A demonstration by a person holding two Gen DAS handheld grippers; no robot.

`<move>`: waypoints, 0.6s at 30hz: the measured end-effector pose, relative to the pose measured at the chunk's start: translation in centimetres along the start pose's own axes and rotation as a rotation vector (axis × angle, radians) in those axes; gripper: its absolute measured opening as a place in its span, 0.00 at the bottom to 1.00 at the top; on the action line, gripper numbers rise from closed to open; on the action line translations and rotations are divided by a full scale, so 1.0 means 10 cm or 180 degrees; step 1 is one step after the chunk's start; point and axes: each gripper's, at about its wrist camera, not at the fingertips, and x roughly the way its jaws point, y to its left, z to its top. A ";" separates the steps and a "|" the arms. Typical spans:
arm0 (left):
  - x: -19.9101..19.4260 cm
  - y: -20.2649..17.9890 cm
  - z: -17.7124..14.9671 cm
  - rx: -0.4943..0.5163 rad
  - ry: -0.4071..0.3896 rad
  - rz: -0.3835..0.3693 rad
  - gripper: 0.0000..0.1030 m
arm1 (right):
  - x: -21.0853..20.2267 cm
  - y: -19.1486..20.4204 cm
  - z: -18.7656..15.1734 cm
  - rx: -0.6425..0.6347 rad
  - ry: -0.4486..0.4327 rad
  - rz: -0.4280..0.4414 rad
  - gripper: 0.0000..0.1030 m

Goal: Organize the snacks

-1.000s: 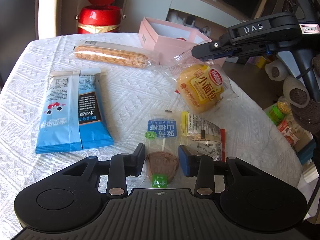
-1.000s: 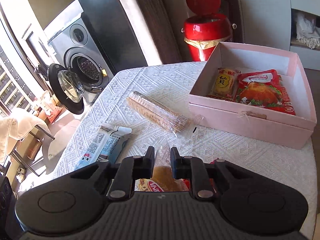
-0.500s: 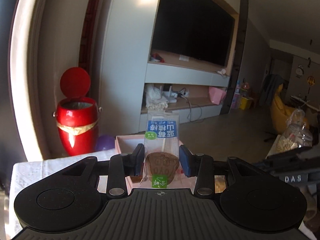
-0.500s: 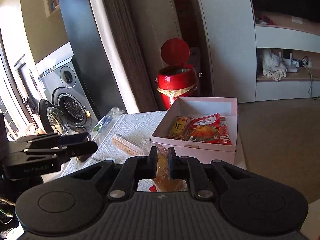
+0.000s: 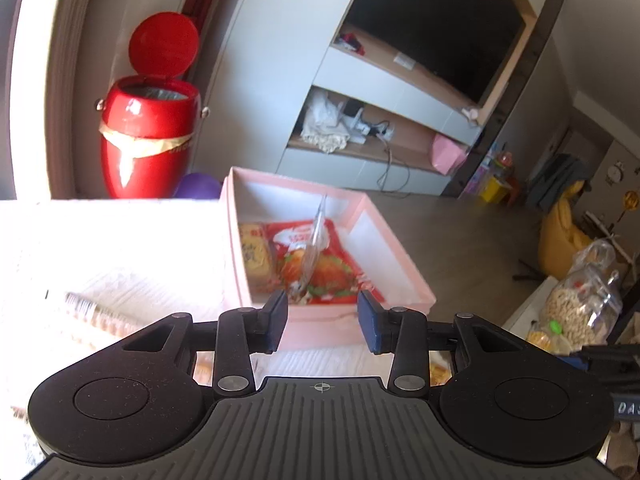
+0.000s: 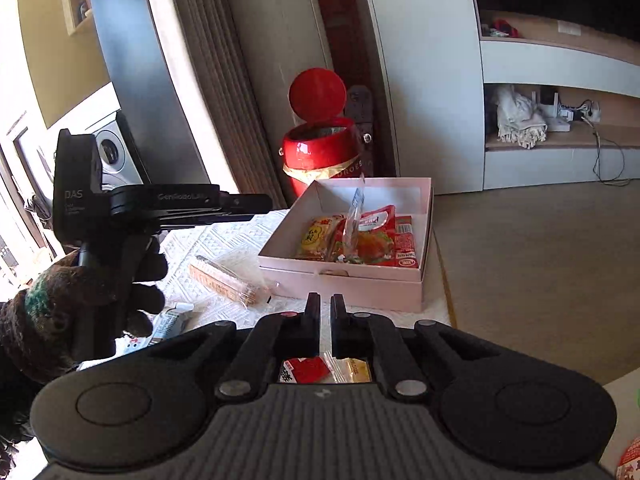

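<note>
Over the pink box (image 5: pixel 394 258) we see the left gripper (image 5: pixel 322 320) with jaws apart and empty. The clear packet (image 5: pixel 316 236) stands edge-on inside the box. It may topple across the snacks there. The right gripper (image 6: pixel 325 320) is pinched together, apparently on the bread packet (image 6: pixel 316 371). That thin film could slip. Glare washes out the surface, and most of the bread packet is hidden.

The box (image 6: pixel 352 280) sat on the desk (image 6: pixel 224 240); two packets (image 6: pixel 360 240) lay inside it, a wafer pack (image 6: pixel 228 282) lay left of it, and a bin (image 6: pixel 320 152) stood behind it.
</note>
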 end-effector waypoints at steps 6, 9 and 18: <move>-0.28 0.07 -0.54 -0.0062 0.0241 0.0168 0.41 | 0.48 -0.34 -0.32 0.0688 0.0394 -0.0497 0.68; -0.39 0.04 -0.73 -0.0018 0.0314 0.0251 0.41 | 0.76 -0.46 -0.43 0.1142 0.0625 -0.0405 0.68; -0.60 0.04 -1.01 0.0105 0.0487 0.0391 0.41 | 1.47 -0.17 -0.32 0.0708 0.0660 -0.0804 0.78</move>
